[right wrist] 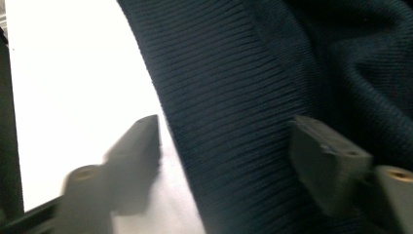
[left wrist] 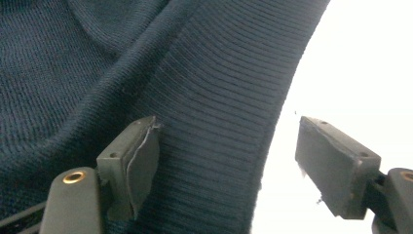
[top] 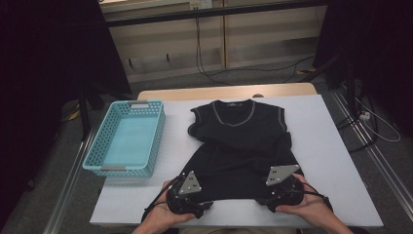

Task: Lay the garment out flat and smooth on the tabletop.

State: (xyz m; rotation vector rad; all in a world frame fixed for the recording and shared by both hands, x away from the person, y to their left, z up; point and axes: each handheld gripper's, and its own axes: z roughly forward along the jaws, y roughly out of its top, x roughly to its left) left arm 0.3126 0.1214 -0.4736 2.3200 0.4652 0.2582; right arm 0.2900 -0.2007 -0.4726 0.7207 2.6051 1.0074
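Working from the near edge, I have both hands low at the hem of the black knit vest [top: 241, 146], which lies flat on the white bench [top: 331, 161] with its neckline pointing away from me. My left gripper [top: 207, 205] sits at the hem's left corner; in the left gripper view its fingers [left wrist: 134, 165] stand wide, one over the ribbed band and the other out over bare bench, nothing pinched. My right gripper [top: 263, 199] is at the hem's right corner, and in the right gripper view its fingers [right wrist: 326, 161] are also apart, straddling the ribbed edge without pressing on it. So I judge the job, which looks like folding the vest, barely begun: the garment is spread out, slightly rumpled across the middle, and no fold shows. Left to do is closing on both hem corners, then folding, and probably moving it on. Farther left, the turquoise basket [top: 158, 129] waits well apart from the vest, with nothing in it. Beyond the bench I see a pale wall with cables [top: 199, 48].
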